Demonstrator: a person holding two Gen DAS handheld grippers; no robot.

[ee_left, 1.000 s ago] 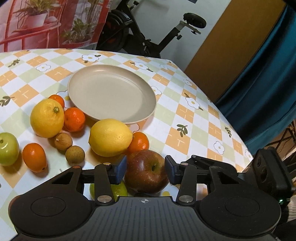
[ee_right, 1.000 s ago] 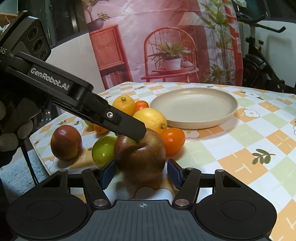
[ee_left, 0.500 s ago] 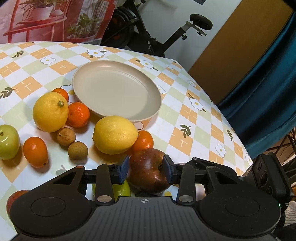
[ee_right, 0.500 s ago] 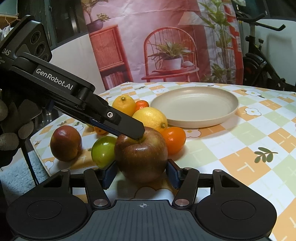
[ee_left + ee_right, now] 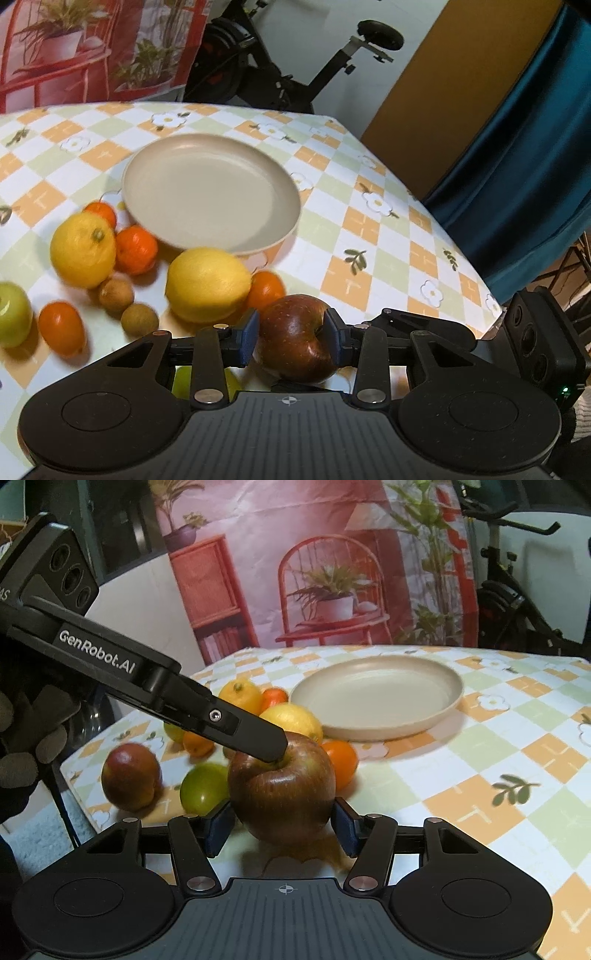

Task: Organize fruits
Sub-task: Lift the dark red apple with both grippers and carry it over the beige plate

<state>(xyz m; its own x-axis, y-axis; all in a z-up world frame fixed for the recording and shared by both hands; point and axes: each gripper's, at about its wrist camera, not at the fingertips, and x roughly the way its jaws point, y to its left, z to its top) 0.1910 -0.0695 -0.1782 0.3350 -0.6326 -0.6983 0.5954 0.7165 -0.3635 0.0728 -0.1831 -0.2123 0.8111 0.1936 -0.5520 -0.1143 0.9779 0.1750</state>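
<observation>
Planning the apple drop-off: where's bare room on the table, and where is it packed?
Free: the round beige plate is empty, and the checked tablecloth is bare between plate and table edge by the teal curtain. Crowded: lemons, oranges and small brown fruits cluster beside the plate, around the clamped dark red apple.

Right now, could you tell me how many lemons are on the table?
2: one lemon lies against the plate's near rim, beside the red apple; the other lemon sits further left among the oranges. More may be hidden.

plate (image 5: 210,192): on table (image 5: 373,266), behind the fruit
lemon (image 5: 208,284): just before plate
apple (image 5: 297,339): nearest, right of lemon
</observation>
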